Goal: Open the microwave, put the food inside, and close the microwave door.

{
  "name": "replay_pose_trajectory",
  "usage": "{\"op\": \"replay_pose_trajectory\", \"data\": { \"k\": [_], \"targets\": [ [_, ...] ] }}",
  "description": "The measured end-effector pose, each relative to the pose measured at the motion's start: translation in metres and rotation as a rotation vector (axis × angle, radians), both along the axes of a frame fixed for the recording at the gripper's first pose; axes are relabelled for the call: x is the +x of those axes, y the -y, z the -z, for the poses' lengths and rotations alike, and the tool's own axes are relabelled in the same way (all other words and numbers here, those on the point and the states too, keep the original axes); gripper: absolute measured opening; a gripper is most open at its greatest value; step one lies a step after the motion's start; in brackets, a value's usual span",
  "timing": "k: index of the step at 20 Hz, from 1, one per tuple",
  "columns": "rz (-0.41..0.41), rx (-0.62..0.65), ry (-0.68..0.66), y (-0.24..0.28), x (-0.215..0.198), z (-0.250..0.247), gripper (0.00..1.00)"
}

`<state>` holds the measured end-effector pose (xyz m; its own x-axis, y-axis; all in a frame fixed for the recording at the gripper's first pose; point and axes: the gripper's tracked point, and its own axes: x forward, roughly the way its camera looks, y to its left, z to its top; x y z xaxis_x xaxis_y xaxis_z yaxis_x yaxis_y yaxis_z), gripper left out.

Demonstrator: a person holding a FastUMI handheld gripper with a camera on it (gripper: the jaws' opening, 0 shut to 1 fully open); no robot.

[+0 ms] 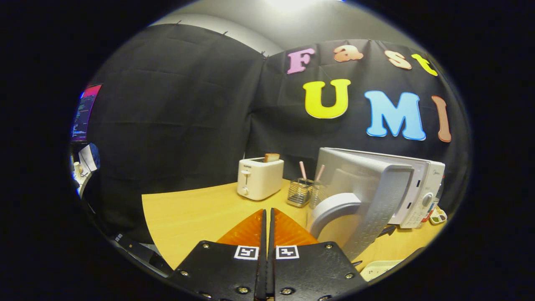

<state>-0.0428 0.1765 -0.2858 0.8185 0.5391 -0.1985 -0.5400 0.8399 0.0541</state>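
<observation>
- Toaster (259,179): on table (188,217), left of the jaws' line; no hazard.
- Gripper (267,215): jaws pressed together, empty; no food carried.
- Microwave (413,188): right; door (368,196) swung open toward gripper, may be struck.

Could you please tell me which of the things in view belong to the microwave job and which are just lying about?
Job:
- microwave
- its open door
- gripper, fingers shut on nothing

Lying about:
- toaster with toast
- wire holder
- monitor
- tray beside the fingers
</observation>
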Motion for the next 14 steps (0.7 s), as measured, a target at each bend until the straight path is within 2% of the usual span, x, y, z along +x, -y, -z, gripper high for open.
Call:
{"op": "replay_pose_trajectory", "data": {
  "k": [8, 14],
  "targets": [
    [0.318, -0.058, -0.016, 0.122, 0.091, 0.019, 0.01],
    [0.501, -0.068, -0.033, 0.187, 0.151, 0.031, 0.01]
  ]
}}
